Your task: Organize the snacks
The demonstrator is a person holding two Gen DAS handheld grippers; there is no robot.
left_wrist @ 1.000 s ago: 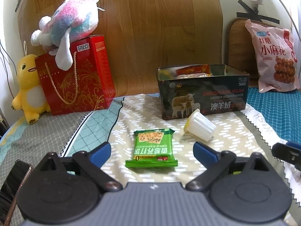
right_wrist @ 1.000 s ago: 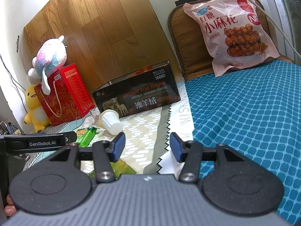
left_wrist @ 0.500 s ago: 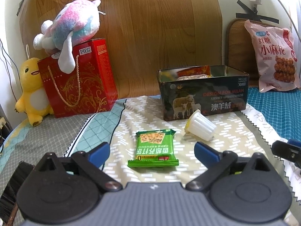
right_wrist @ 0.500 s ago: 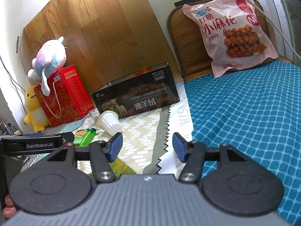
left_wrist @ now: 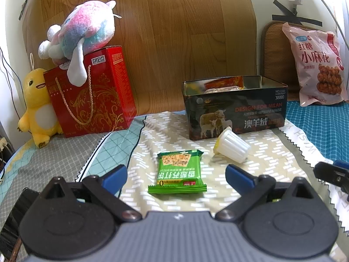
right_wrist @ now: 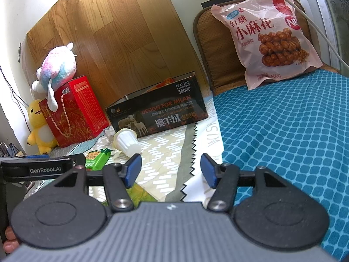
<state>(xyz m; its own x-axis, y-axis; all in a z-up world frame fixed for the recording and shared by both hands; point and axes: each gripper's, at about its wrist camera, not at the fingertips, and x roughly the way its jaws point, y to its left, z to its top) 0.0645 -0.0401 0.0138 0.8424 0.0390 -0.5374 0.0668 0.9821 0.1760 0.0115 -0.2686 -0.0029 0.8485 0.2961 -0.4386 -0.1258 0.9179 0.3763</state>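
— Which claw is better placed for the green cracker packet [left_wrist: 177, 170]?

— The left claw [left_wrist: 176, 175], I'd say. From where it hovers the packet lies dead ahead at twelve o'clock, flat on the patterned cloth [left_wrist: 272, 152] over the bed, right in the gap between its two blue pads but not touched by either. That claw is released, jaws spread wide, nothing in it.

— And how does the packet run?

— Its long axis points away from the claw, six to twelve, so the spread pads face its two long edges. A straight dip forward and down looks like enough.

— The right claw [right_wrist: 170, 170]?

— Also released and empty, jaws standing apart over the cloth's zigzag edge. For it the packet [right_wrist: 98, 158] sits off at about ten o'clock, partly hidden behind the left unit. The white jelly cup [right_wrist: 127, 143], tipped on its side, lies nearer it, at roughly eleven.

— Where does everything go?

— Probably into the open dark tin [left_wrist: 235, 109] beyond, at one o'clock from the left claw, already holding some wrappers. The cup [left_wrist: 232, 149] lies just in front of the tin.
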